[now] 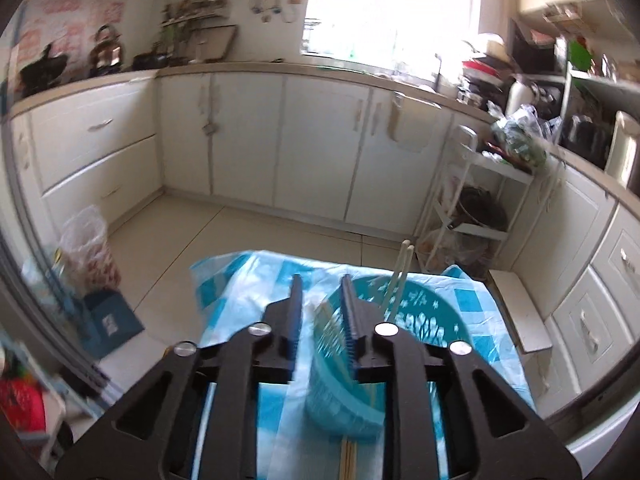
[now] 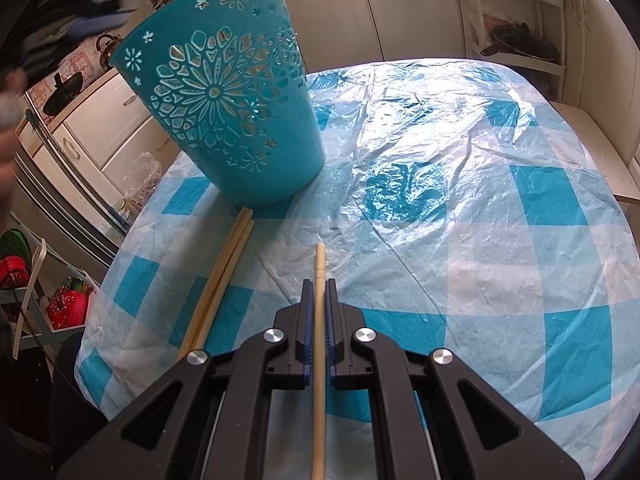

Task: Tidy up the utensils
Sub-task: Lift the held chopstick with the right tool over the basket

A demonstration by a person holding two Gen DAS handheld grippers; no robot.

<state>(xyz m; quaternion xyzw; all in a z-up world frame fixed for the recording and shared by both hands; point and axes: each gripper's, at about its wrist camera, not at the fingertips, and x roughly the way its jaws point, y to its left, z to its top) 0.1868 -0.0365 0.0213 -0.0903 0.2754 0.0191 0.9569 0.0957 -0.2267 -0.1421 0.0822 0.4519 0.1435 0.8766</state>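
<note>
A teal cut-out basket (image 2: 224, 100) stands on the blue-and-white checked tablecloth (image 2: 480, 208). My right gripper (image 2: 319, 282) is shut on one pale wooden chopstick (image 2: 320, 258), which runs between its pads and points at the basket. Two more chopsticks (image 2: 224, 276) lie side by side on the cloth to its left, tips near the basket's base. My left gripper (image 1: 321, 284) hovers over the basket (image 1: 416, 320), open with nothing between its fingers. Two chopsticks (image 1: 400, 276) stand inside the basket and lean on its far rim.
White cabinets (image 1: 280, 140) line the kitchen walls beyond the table. A white shelf rack (image 1: 472, 208) stands at the right, and a bagged bin (image 1: 86, 248) on the floor at the left. A blurred dark shape (image 2: 80, 8) is in the upper left of the right wrist view.
</note>
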